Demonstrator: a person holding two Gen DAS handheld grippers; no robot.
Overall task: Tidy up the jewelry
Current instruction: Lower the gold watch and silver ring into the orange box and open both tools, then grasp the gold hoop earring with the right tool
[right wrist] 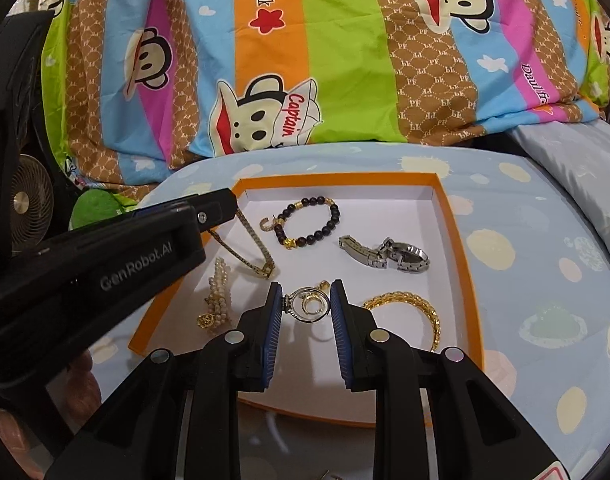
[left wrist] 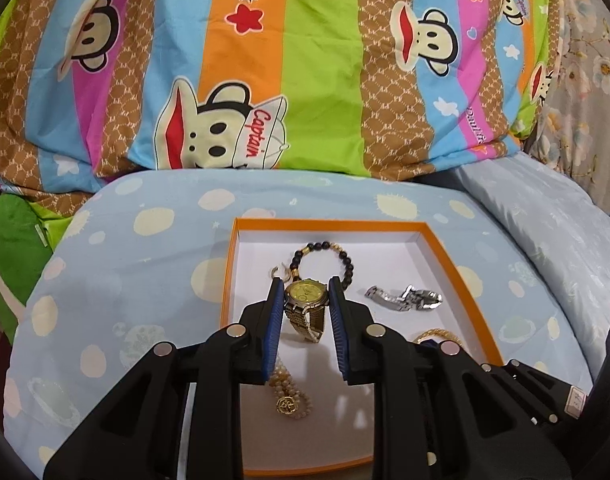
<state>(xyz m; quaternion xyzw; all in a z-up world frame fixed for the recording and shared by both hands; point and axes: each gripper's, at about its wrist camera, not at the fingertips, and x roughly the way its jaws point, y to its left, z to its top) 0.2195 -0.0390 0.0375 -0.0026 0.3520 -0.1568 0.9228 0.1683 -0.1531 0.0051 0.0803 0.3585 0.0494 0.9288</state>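
Observation:
An orange tray [left wrist: 229, 280] [right wrist: 461, 240] with a white floor lies on a pale blue cloth. My left gripper [left wrist: 306, 294] is shut on a gold watch [left wrist: 305, 294], its strap hanging down over the tray. In the right wrist view that strap [right wrist: 253, 256] dangles from the left gripper's black body [right wrist: 105, 256]. My right gripper [right wrist: 306, 300] is shut on a silver ring [right wrist: 307, 304] just above the tray floor. In the tray lie a black bead bracelet [right wrist: 309, 220], a silver watch [right wrist: 385, 256], a gold chain bracelet [right wrist: 417, 312] and a pearl bracelet [right wrist: 217, 300].
A striped cartoon-print quilt [left wrist: 305, 60] rises behind the tray. A pale blue pillow [left wrist: 545, 220] lies at right. A small fan [right wrist: 25, 200] and a green soft thing [right wrist: 93, 204] sit at left in the right wrist view.

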